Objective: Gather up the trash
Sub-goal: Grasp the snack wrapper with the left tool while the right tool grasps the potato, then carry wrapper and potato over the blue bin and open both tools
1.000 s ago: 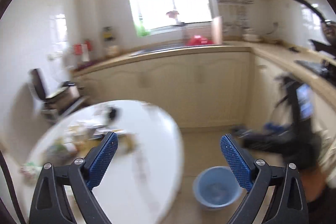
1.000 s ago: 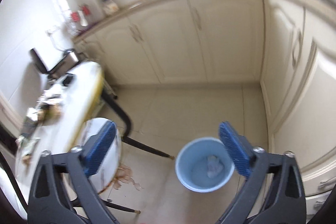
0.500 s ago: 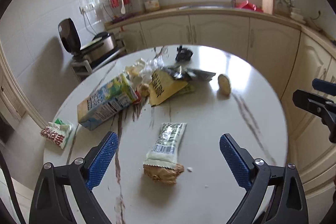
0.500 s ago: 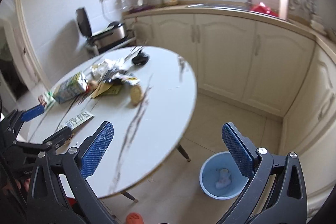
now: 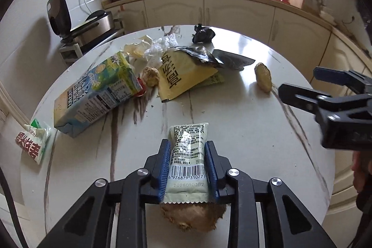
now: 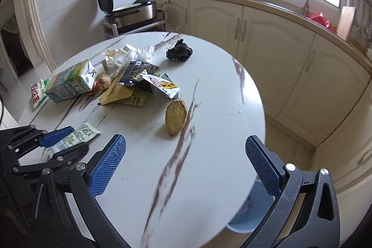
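Observation:
A pale green snack wrapper point(image 5: 188, 155) with a barcode lies on the round white table point(image 5: 244, 131), a brown food lump point(image 5: 193, 215) at its near end. My left gripper point(image 5: 187, 145) is closing on it, the blue pads against both long edges. The right wrist view shows the same wrapper point(image 6: 86, 130) in the left gripper point(image 6: 78, 138). My right gripper point(image 6: 184, 140) stands open and empty over the table's near part, just short of a brown bread piece point(image 6: 176, 116). More trash lies farther back: a milk carton point(image 5: 97, 90), a yellow bag point(image 5: 183, 76) and a black crumpled bag point(image 5: 203, 33).
A blue bin point(image 6: 251, 213) stands on the floor under the table's right edge, half hidden. A small red-and-green pack point(image 5: 32, 143) lies at the table's left rim. Cream cabinets point(image 6: 267, 43) run behind and to the right. A grill appliance point(image 6: 130, 13) sits on a cart beyond the table.
Both grippers swung from the floor bin to the table. The left one dropped onto the snack wrapper and its jaws closed from wide open to the wrapper's edges. The right gripper stayed open.

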The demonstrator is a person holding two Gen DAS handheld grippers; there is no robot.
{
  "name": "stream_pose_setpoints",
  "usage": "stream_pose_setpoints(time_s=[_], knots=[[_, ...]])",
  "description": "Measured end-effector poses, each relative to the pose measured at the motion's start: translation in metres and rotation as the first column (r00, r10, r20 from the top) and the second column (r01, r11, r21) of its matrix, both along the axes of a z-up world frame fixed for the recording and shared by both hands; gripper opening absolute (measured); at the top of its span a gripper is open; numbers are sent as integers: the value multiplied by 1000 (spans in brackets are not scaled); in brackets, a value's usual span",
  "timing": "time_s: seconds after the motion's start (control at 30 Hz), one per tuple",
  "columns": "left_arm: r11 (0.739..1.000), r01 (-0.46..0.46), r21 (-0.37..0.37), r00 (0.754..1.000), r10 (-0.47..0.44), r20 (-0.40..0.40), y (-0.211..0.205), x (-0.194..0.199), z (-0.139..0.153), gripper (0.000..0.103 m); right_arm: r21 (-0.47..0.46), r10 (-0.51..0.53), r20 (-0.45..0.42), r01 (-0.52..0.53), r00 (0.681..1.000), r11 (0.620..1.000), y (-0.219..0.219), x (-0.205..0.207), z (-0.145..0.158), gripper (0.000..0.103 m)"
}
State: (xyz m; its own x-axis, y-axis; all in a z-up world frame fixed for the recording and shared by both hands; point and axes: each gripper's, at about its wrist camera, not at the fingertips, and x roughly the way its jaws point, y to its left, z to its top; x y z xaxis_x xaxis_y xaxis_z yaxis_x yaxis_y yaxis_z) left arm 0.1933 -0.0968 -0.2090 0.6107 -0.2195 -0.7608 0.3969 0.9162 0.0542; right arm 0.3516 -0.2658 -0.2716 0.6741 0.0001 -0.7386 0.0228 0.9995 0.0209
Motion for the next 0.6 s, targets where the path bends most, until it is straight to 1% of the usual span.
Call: stream_pose_setpoints(time_s=[0.07, 0.1, 0.13, 0.17, 0.2, 0.23, 0.27, 0.3, 0.37, 0.43, 0.47, 0.5, 0.6], knots=[[1000, -7, -18, 1000, 7, 1, 14, 9, 2, 25, 0, 10, -18, -10, 1000, 1000, -1, 12, -5, 99], [999, -7, -34, 1000, 7, 0, 24, 20, 7, 25, 1, 12, -27, -12, 1000, 1000, -1, 19, -7, 98], [999, -6, -49, 1000, 6, -2, 37, 22, 18, 25, 4, 12, -35, -11, 999, 1000, -2, 25, -9, 97], [998, -7, -60, 1000, 7, 0, 51, 35, 32, 25, 8, 11, -45, -11, 999, 1000, -2, 31, -12, 93], [998, -11, -65, 1000, 12, 6, 52, 34, 34, 25, 11, 12, -56, -11, 998, 1000, -3, 37, -15, 85], [998, -13, -67, 1000, 14, 12, 53, 34, 36, 25, 13, 11, -68, -11, 998, 1000, -3, 42, -17, 81], [997, -11, -72, 1000, 13, 20, 53, 34, 38, 25, 18, 15, -81, -13, 997, 1000, -3, 45, -19, 73], [997, -6, -78, 1000, 8, 26, 54, 33, 41, 25, 23, 19, -86, -17, 996, 1000, -3, 47, -21, 68], [997, -5, -78, 999, 9, 40, 50, 26, 49, 25, 21, 17, -91, -15, 996, 1000, -2, 50, -24, 65], [997, 2, -78, 999, 2, 51, 48, 24, 55, 25, 9, 9, -81, -8, 997, 1000, -3, 50, -23, 52], [997, 1, -75, 998, 3, 56, 47, 21, 57, 25, 27, 17, -77, -15, 997, 1000, -6, 49, -22, 41], [997, 4, -72, 998, 1, 62, 45, 20, 59, 25, 45, 27, -76, -23, 997, 999, -8, 48, -21, 26], [997, 13, -72, 998, -8, 69, 39, 15, 65, 25, 63, 33, -72, -29, 997, 998, -13, 45, -21, 25]])
